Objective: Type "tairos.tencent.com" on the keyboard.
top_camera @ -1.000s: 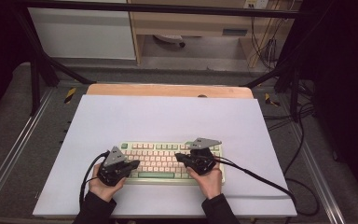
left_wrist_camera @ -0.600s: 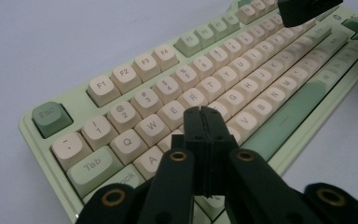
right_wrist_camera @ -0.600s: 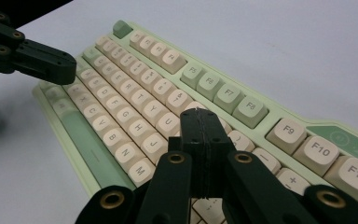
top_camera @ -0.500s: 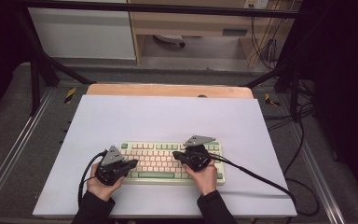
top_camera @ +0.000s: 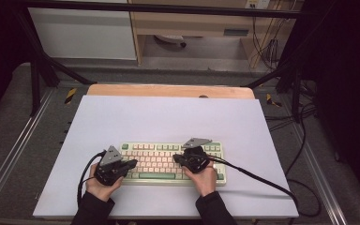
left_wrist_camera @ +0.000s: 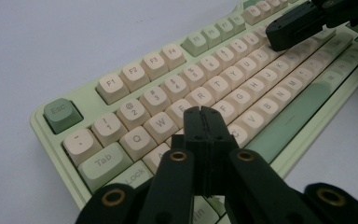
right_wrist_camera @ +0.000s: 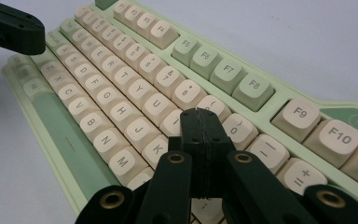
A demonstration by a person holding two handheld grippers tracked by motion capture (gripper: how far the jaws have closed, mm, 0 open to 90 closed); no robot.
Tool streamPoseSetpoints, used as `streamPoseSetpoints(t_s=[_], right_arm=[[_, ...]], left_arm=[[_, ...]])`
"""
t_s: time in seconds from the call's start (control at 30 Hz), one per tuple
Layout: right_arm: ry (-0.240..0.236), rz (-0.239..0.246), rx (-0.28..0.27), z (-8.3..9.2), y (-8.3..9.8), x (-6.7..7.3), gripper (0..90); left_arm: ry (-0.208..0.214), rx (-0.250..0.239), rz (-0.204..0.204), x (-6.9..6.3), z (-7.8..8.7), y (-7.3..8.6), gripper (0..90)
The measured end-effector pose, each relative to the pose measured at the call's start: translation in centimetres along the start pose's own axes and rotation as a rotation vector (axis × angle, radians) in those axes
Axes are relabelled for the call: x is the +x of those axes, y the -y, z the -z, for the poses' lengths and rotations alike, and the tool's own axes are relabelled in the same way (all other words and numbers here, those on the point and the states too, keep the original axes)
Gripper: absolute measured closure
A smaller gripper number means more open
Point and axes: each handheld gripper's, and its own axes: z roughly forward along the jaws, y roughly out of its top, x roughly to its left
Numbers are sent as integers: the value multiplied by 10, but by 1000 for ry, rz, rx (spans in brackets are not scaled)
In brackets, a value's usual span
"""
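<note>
A pale table cover (top_camera: 168, 117) overlies a wooden board (top_camera: 168, 91), perhaps plywood.

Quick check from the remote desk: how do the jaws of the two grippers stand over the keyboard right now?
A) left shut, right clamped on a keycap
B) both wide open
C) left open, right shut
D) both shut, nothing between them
D: in each gripper view the two black jaws meet tip to tip with nothing between them, the left gripper above the keyboard near its W and E keys, the right gripper near I and O.
</note>
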Motion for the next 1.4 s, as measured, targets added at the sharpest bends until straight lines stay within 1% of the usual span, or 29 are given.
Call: streamPoseSetpoints(t_s=[0.1,0.17,0.3,0.37,0.43,0.53,0.67,0.9,1.13,1.4], right_arm=[[0,-2,-2,-1,0,0,900],[6,1,11,-2,1,0,900],[4,5,4,-1,2,1,900],[2,13,-7,1,1,1,900],[-4,10,-18,6,-1,3,900],[-1,20,-29,12,-3,4,900],[-10,32,-49,20,-5,6,900],[-30,41,-60,26,-7,13,900],[-55,47,-52,23,-4,20,900],[-81,43,-28,13,4,25,900]], left_arm=[[0,0,0,0,0,0,900],[0,1,-1,0,0,0,900],[0,0,1,0,0,0,900],[-1,-1,1,0,0,0,900],[-1,0,2,1,1,0,900],[-3,-3,5,2,2,0,900],[-7,-5,9,3,3,0,900],[-10,-5,13,6,3,1,900],[-13,-6,19,9,4,2,900],[-14,-6,21,10,4,2,900]])
